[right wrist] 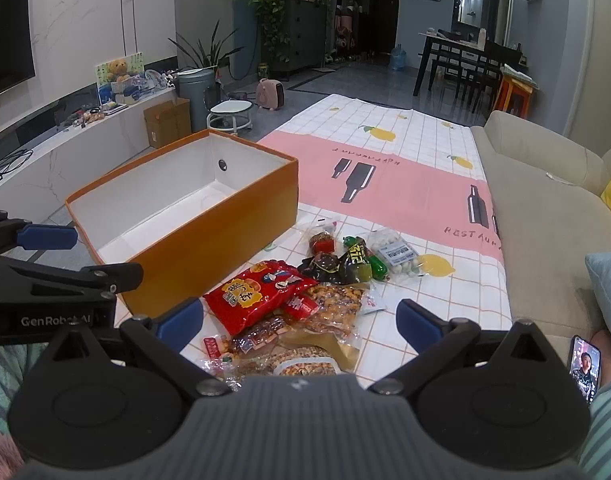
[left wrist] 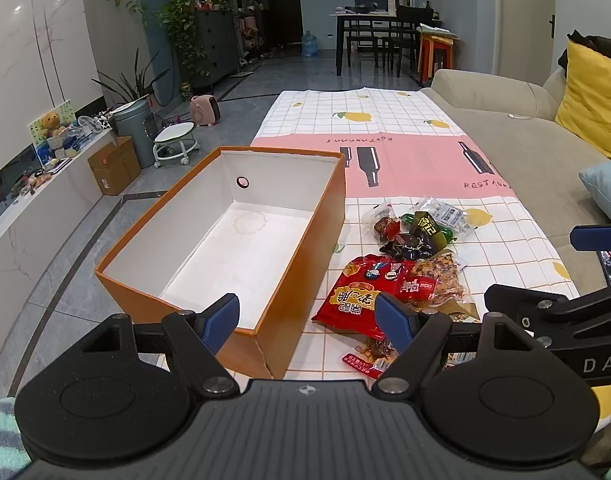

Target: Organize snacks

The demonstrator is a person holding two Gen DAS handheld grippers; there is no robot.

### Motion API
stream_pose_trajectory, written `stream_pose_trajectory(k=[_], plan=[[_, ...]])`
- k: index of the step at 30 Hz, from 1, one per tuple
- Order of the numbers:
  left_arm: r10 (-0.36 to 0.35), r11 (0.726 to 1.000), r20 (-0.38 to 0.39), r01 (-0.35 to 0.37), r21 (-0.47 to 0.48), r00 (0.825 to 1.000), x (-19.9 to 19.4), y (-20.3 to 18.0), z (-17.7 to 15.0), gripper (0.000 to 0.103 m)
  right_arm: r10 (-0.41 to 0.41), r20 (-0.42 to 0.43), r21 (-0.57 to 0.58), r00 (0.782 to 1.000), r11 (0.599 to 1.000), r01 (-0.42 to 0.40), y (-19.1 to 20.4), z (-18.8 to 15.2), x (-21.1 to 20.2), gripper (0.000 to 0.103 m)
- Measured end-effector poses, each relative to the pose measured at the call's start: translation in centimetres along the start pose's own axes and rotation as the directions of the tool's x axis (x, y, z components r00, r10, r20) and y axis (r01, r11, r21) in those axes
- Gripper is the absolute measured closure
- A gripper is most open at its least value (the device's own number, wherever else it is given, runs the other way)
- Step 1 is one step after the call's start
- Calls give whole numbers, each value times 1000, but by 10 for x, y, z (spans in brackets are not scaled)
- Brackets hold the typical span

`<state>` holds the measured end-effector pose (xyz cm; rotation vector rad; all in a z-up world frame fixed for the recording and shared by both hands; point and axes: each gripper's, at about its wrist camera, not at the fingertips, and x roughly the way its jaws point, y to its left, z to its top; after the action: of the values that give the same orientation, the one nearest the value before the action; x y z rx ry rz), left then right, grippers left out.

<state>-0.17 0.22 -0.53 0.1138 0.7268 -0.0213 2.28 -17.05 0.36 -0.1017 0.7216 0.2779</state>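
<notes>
Two grippers hang side by side over the patterned tablecloth [right wrist: 389,184], both spread wide with nothing between their blue pads. Biggest on the cloth is the orange box [left wrist: 305,256], open-topped, its white inside bare. Just to its right lies the snack pile: a red bag [right wrist: 253,296] on top of a clear pack of nuts [right wrist: 337,308], then smaller dark and green packets [left wrist: 421,232] farther out. The left gripper [left wrist: 307,318] straddles the box's near corner and the red bag; the right gripper [right wrist: 299,322] hovers over the pile.
</notes>
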Motion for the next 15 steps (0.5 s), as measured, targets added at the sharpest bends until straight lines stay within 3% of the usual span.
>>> stream_pose_trajectory(k=[15], plan=[[-7, 1000, -10, 7, -3, 1000, 0, -2, 1, 13, 1, -8, 5, 1000, 1000, -1, 1, 0, 3, 4]])
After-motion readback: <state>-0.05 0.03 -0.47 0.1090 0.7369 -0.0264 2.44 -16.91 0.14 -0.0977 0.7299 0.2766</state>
